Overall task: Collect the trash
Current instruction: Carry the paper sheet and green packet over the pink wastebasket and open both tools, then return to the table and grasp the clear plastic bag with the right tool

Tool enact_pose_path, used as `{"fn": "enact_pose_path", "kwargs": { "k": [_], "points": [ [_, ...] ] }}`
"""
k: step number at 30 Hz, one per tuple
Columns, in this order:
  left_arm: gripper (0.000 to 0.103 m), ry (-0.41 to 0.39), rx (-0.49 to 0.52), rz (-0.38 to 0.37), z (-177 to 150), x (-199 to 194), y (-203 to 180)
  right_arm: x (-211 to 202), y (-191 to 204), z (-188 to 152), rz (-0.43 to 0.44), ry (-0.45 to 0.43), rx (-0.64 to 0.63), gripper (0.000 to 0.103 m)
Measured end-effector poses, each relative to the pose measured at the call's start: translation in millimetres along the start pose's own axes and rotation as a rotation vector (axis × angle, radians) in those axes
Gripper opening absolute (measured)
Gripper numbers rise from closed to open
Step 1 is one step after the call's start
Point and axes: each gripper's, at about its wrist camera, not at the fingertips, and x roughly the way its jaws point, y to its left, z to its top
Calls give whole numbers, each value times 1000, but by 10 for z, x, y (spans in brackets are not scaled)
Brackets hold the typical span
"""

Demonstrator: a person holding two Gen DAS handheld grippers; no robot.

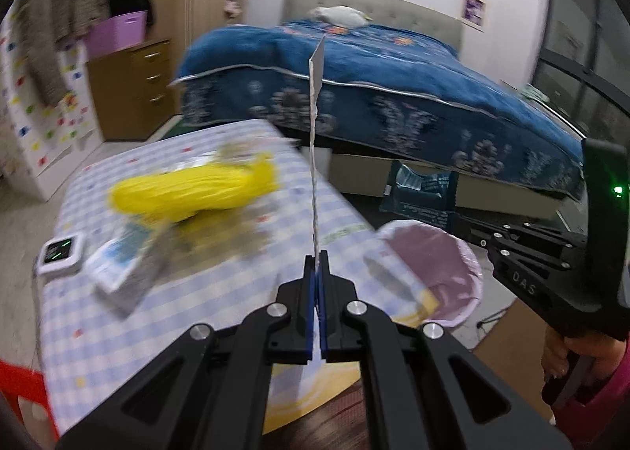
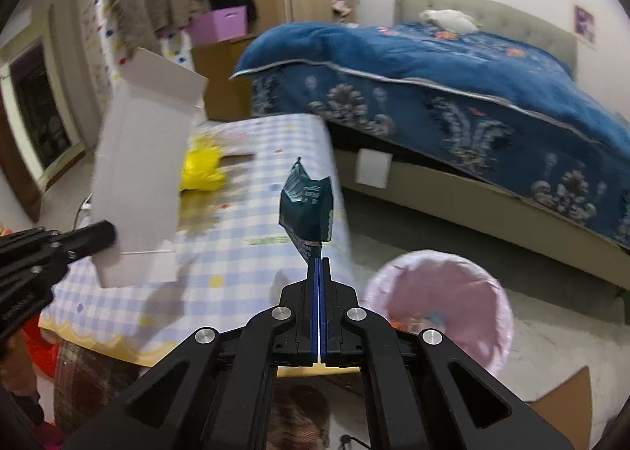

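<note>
Checkered worktop [image 2: 252, 253] standing beside bin [image 2: 441, 304]. Left tool [image 1: 316, 265] pinching white card [image 1: 315, 135] edge-on above worktop. Right tool [image 2: 319, 265] clamping teal wrapper [image 2: 307, 210] near bin; print blurring, unreadable.

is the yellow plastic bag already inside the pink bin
No: the yellow plastic bag lies on the checked tablecloth, apart from the pink bin, which stands on the floor past the table's edge.
</note>
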Motion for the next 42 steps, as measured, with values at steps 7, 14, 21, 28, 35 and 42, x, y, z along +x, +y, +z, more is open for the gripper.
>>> {"fn": "enact_pose_path", "kwargs": {
  "k": [7,14,21,28,35,42],
  "points": [
    [0,24,103,-105,198,447,-623,-123,-562,-183,-101,0,99,0],
    [0,50,192,-181,297,843,-1189,-92,-1115,-385,-208,41,190,0],
    [0,106,243,-194,294,1289,-1509,120,-1422,-504,-267,102,229,0],
    [0,144,258,-207,357,1567,-1599,414,-1626,-505,-280,141,260,0],
    [24,146,234,-180,414,1611,-1485,525,-1664,-502,-268,161,276,12],
    [24,128,185,-125,325,1288,-1130,257,-1549,-460,-268,118,283,15]
  ]
}}
